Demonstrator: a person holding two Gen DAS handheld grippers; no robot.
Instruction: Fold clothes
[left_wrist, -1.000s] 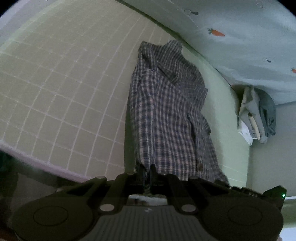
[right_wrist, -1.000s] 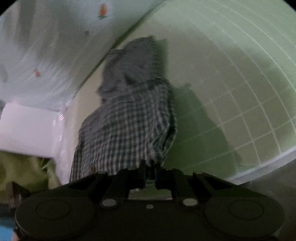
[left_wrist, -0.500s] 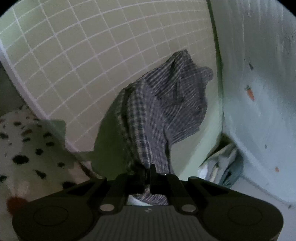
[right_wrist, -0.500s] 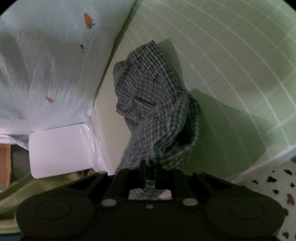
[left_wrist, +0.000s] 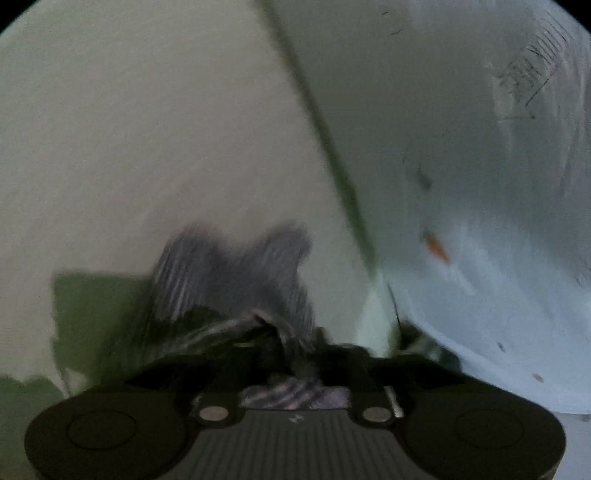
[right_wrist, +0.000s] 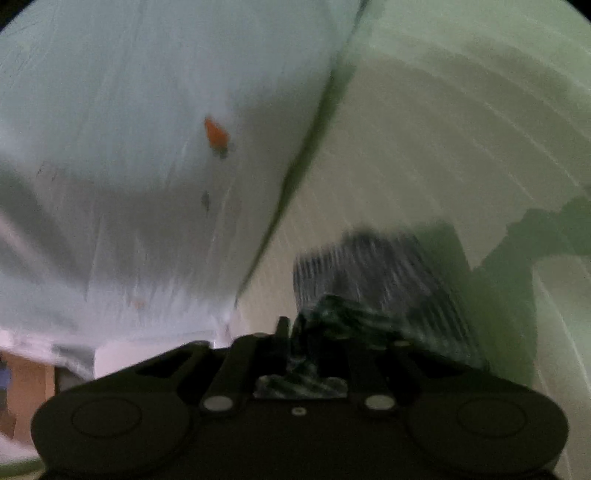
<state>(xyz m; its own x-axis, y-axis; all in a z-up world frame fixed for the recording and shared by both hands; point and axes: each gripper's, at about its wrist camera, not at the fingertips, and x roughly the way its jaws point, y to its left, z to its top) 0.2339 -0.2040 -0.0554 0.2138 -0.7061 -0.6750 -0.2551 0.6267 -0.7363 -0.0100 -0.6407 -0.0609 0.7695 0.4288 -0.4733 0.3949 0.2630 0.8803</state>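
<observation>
I am looking down both grippers at the shirt (left_wrist: 236, 273), which is lying bunched on the green mat (left_wrist: 155, 129) directly ahead of my fingers, close in, with the pale sheet (left_wrist: 480, 221) rising along one side. Both views are smeared by motion, so the cloth's outline is soft and I cannot be sure of its long axis; it seems to be running away from me along the seam where mat meets sheet.

In the left view the heap is sitting slightly left of centre, and a strand of its cloth is trailing back into my left gripper (left_wrist: 295, 354). In the right view the shirt (right_wrist: 376, 273) is lying slightly right of centre on the mat (right_wrist: 461, 129), beside the sheet (right_wrist: 147, 166). So the two hands are bracketing the near edge, neither plainly nearer than the other.

My left gripper's jaws have just been opening and are now standing well apart. Plaid fabric is still lying between them and over the base, but the pads are not pressing on it, so I judge that side released.

My right gripper (right_wrist: 317, 343) has also just been opening, though less far. A dark fold of cloth is sitting between its jaws; through the blur I cannot tell whether the pads are still pinching it or merely flanking it.
</observation>
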